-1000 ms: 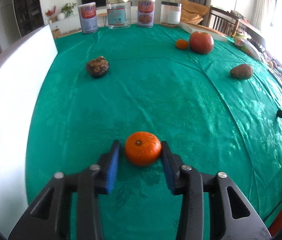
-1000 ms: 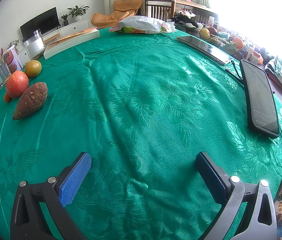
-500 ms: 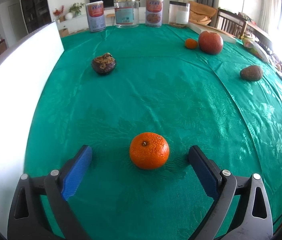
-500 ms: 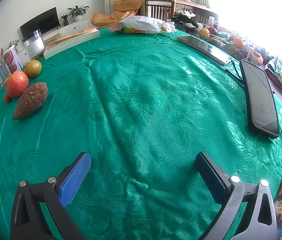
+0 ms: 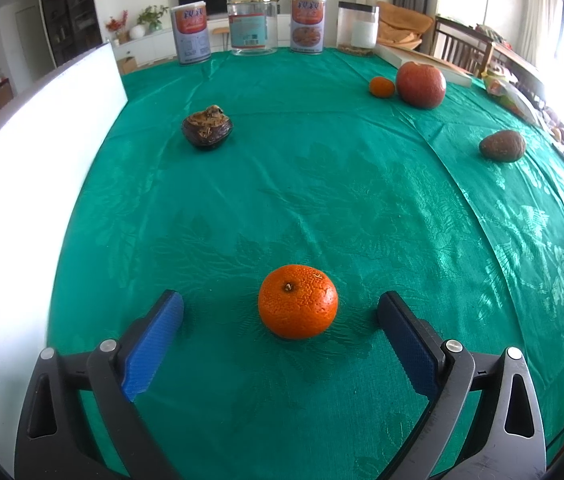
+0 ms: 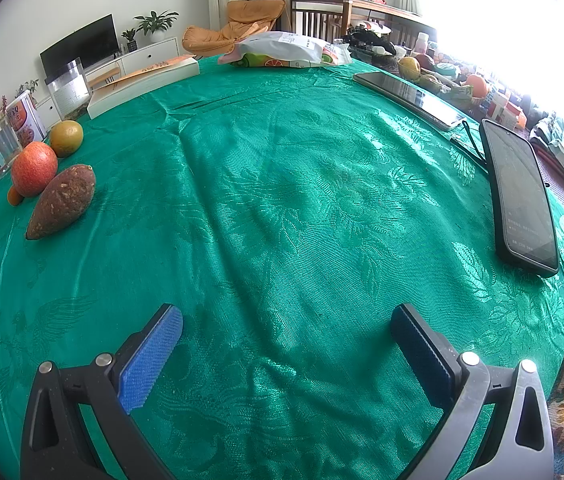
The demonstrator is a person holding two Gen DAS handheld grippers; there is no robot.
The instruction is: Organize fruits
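Left gripper jaws apart around the orange: light, firm, rolls; grip at three and nine o'clock. Right gripper jaws apart, empty.

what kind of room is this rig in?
Most likely a home living/dining room: a TV on a low white cabinet, an orange lounge chair, and a table under a green tablecloth.

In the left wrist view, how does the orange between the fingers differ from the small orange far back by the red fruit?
The near orange sits alone between the open left hand-held gripper fingers, touching neither; the far orange sits right beside the red fruit. The near orange shows its stem end; the far orange's is too small to tell. Both rest on the green tablecloth.
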